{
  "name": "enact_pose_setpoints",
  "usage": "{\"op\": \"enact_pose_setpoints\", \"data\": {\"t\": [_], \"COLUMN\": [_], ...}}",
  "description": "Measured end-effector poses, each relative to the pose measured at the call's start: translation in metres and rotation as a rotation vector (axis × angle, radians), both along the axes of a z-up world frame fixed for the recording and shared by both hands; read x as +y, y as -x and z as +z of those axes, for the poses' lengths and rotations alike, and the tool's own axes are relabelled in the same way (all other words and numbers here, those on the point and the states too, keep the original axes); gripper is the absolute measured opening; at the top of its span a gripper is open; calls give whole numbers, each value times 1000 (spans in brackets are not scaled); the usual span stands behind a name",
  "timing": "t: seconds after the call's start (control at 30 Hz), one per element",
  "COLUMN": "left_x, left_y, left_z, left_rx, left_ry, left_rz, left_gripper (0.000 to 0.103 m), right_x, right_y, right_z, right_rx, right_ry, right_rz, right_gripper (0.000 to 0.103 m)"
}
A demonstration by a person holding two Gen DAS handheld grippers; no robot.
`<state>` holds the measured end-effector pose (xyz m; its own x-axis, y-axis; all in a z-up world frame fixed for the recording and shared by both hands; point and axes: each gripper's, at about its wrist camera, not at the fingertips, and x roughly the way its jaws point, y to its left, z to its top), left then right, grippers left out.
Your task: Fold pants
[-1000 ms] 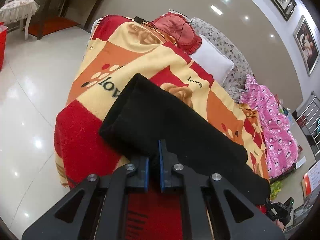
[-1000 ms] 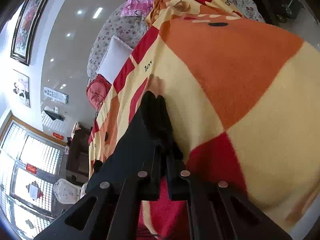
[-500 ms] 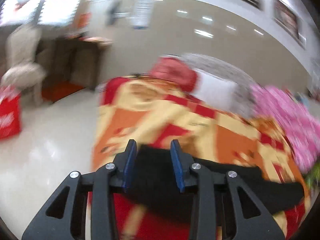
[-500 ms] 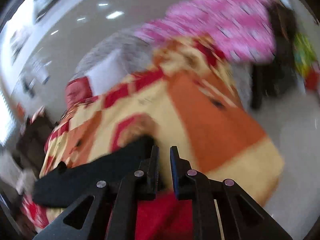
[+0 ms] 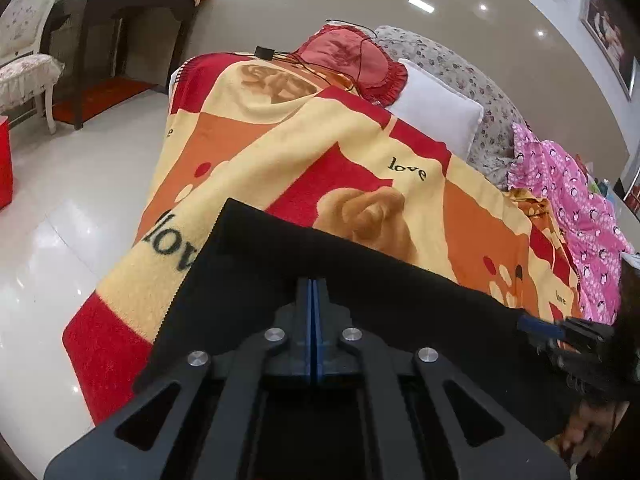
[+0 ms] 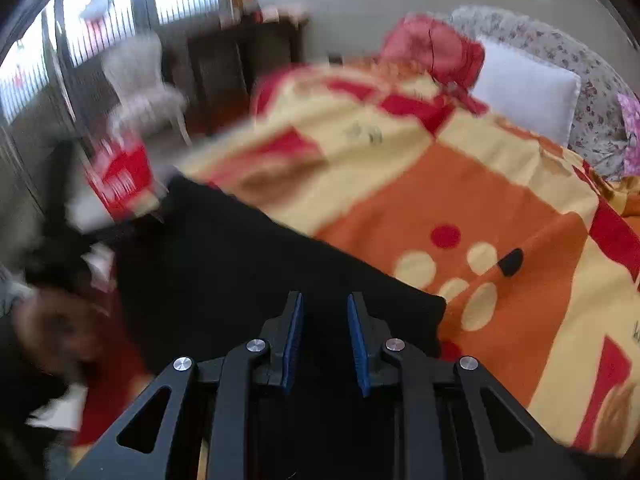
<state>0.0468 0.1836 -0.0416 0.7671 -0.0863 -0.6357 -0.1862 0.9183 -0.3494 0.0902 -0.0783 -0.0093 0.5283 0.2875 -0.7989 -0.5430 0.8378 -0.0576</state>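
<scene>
— Left tool?
— Blue pads pressed together over the black pants, which lie folded across the blanket near the bed's foot; nothing visibly pinched. Half a second ago its jaws stood apart.
— Right tool?
— Jaws have just been opening, apart above the pants' right edge, gripping nothing. Bare blanket stretches beyond toward the white pillow.

The left tool, pads pressed together, sits over black pants lying on a blanket.
</scene>
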Motion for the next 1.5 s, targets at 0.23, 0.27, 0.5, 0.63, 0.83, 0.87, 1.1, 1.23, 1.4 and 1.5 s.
{"op": "enact_pose_setpoints", "data": {"t": [0.23,0.27,0.5,0.63,0.83,0.87,1.1,1.23,1.4,1.5], "left_x": [-10,-12,-88,-123,-121,-122,-130,-128,-126,-127], "left_y": [2,3,35,33,28,29,34,33,34,35], "left_z": [8,12,35,7,8,8,5,5,4,3], "left_rx": [1,6,-115,-70,-70,-73,-83,-83,-90,-103], "left_ry": [-56,-63,-98,-172,-182,-188,-216,-210,-194,-188], "left_rz": [10,9,-216,-231,-217,-215,-201,-208,-211,-206], "left_gripper": [1,1,20,20,20,20,21,21,22,24], "right_x": [-41,-41,-49,-88,-274,-315,-379,-309,-343,-357], "right_y": [-15,-13,45,38,54,64,118,137,162,182], "right_z": [-6,-3,26,-5,-35,-40,-12,-5,-24,-11], "right_rx": [55,58,46,188,217,196,43,60,-27,-99], "right_ry": [-161,-177,-357,-431,-786,-853,-745,-788,-667,-598], "right_rz": [-89,-87,-24,-91,-491,-575,-794,-479,-774,-941], "right_gripper": [1,4,24,19,3,0,15,33,5,23]}}
